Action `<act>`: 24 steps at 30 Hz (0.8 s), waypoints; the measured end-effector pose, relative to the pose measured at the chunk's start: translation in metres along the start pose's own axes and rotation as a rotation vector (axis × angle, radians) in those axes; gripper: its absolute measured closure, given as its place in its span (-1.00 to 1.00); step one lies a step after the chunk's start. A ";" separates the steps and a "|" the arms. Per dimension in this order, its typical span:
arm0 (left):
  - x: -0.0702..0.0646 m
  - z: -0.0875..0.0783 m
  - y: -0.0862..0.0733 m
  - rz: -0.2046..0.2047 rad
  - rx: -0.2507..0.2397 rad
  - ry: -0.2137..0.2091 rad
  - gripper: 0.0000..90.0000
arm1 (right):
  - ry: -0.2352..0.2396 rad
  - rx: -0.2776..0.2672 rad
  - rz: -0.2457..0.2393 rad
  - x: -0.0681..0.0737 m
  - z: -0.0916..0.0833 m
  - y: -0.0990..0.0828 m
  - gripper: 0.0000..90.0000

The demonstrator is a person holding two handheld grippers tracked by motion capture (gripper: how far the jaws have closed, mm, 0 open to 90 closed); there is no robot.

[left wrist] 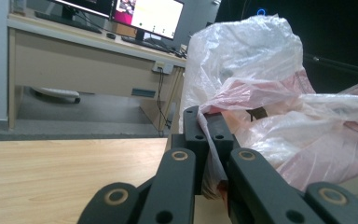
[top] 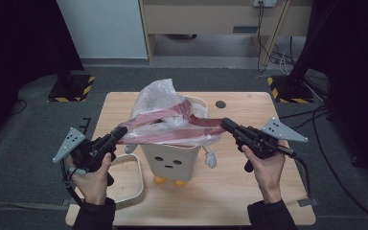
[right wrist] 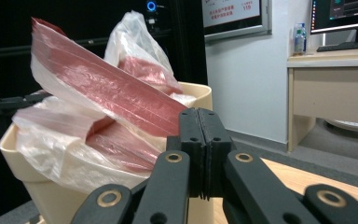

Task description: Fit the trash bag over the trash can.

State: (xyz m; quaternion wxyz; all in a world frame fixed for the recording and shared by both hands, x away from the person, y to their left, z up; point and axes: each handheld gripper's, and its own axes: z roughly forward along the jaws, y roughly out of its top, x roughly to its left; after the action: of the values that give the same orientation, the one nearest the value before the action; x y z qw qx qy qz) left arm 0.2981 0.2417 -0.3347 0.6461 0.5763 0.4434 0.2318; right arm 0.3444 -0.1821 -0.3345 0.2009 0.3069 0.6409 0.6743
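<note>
Both tools pinch the plastic bag [top: 172,122]: left tool [top: 120,132] and right tool [top: 226,124] each clamp an edge (the pinched film is hidden between closed jaws), veiling the bin [top: 170,163].

High view: fixed above the near side, facing forward and down on the desk [top: 230,191]. Left and right gripper views: low, close, facing each other across the bin [top: 172,160]. All three share the bag [top: 160,96].
</note>
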 end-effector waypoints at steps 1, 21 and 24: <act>0.001 -0.001 0.000 0.004 -0.008 -0.004 1.00 | 0.008 -0.006 -0.008 0.000 0.001 0.000 0.87; -0.013 0.007 0.040 0.231 -0.050 -0.021 0.10 | 0.178 -0.069 -0.128 0.028 0.014 0.044 -0.07; -0.017 0.011 0.044 0.251 -0.047 -0.032 0.08 | 0.206 -0.055 -0.135 0.033 0.023 0.049 -0.07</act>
State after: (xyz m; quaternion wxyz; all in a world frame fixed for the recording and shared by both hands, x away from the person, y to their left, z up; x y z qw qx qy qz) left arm 0.3077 0.2322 -0.2888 0.6322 0.6159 0.3518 0.3120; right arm 0.3416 -0.1480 -0.2814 0.1871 0.1865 0.6585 0.7046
